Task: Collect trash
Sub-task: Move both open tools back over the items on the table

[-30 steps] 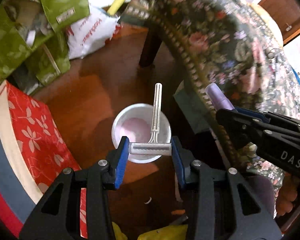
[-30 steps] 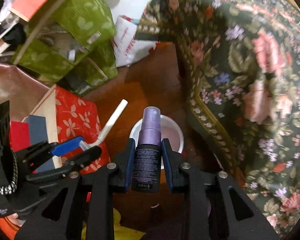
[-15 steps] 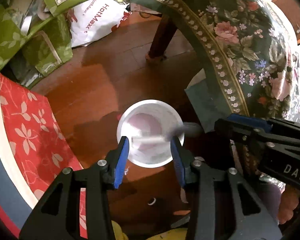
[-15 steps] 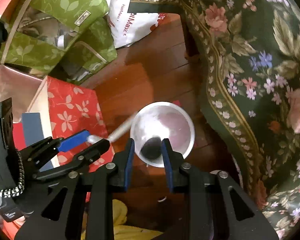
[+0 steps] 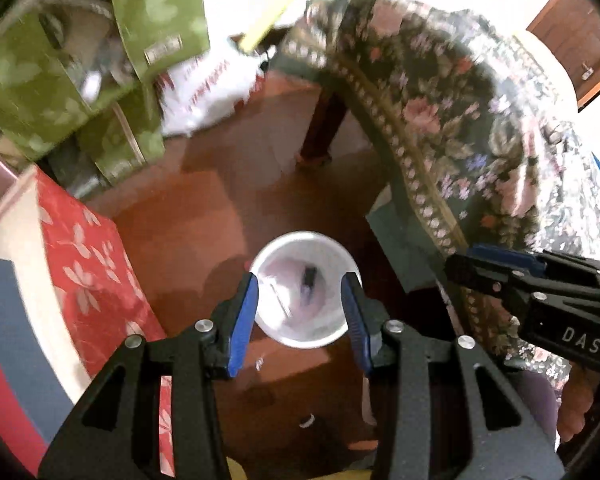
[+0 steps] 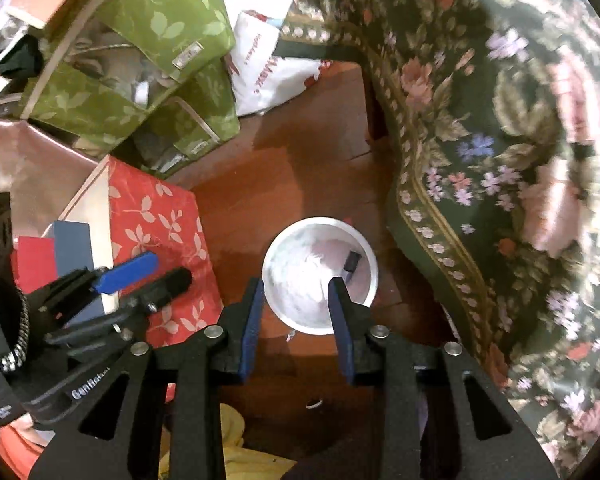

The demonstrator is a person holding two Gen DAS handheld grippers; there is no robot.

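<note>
Above the round white plastic bin (image 5: 305, 336), the "DAS"-lettered right gripper (image 6: 296, 312) and left gripper (image 5: 304, 316) are held wide, empty

We log: floral tablecloth (image 6: 500, 128) | green bags (image 6: 140, 52) | red leaf-print box (image 6: 156, 224) | white plastic bag (image 6: 268, 76) | wooden floor (image 6: 284, 176)

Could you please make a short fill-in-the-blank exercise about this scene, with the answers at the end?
1. The jaws of both the left gripper and the right gripper are ____.
2. The bin below the grippers is ____ in colour.
3. The dark bottle lies ____ the bin.
4. The box with the leaf pattern beside the bin is ____.

Missing words: open; white; inside; red
</note>
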